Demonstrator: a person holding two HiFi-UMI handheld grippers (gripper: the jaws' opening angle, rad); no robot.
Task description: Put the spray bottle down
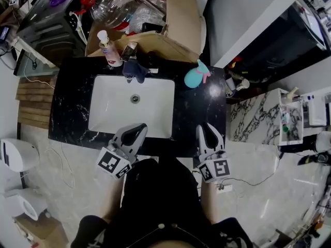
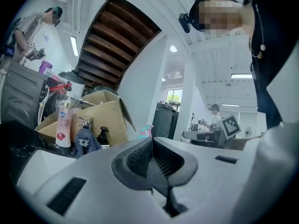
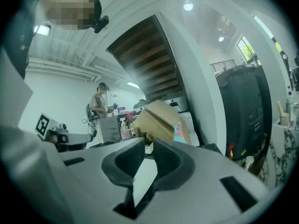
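The spray bottle (image 1: 197,74), teal with a pink trigger, stands upright on the black counter (image 1: 191,110) to the right of the white sink (image 1: 132,107). It peeks over the jaws in the left gripper view (image 2: 145,131) and in the right gripper view (image 3: 179,133). My right gripper (image 1: 206,127) (image 3: 148,143) hangs over the counter's front edge, well short of the bottle, its jaws a narrow slit apart with nothing between them. My left gripper (image 1: 139,129) (image 2: 152,140) sits at the sink's front edge, jaws shut and empty.
A pink-and-white lotion bottle (image 1: 108,48) and a blue cloth over the faucet (image 1: 135,68) stand behind the sink. A cardboard box (image 1: 155,40) lies beyond them. A marble shelf unit (image 1: 258,115) is to the right. People stand in the background.
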